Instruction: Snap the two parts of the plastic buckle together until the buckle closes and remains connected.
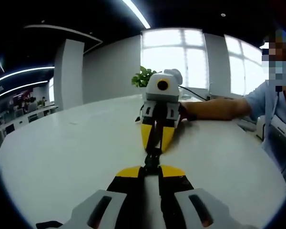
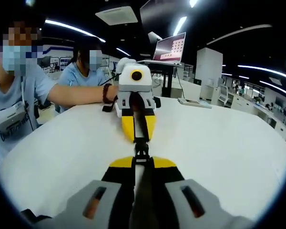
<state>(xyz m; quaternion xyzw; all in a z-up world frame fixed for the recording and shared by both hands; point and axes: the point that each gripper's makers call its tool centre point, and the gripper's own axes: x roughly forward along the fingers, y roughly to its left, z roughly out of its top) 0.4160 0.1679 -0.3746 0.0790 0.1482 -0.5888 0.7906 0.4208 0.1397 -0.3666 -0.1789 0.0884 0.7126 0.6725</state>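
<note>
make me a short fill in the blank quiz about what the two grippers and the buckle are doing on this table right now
1. The left gripper and right gripper point tip to tip, ____ each other.
2. The black buckle sits ____ the two grippers' yellow tips.
3. Both grippers work above a ____ table.
4. Behind the far gripper in the left gripper view stands a green ____.

Missing words: facing; between; white; plant

Both views face each other across table (image 1: 62,157).
</note>
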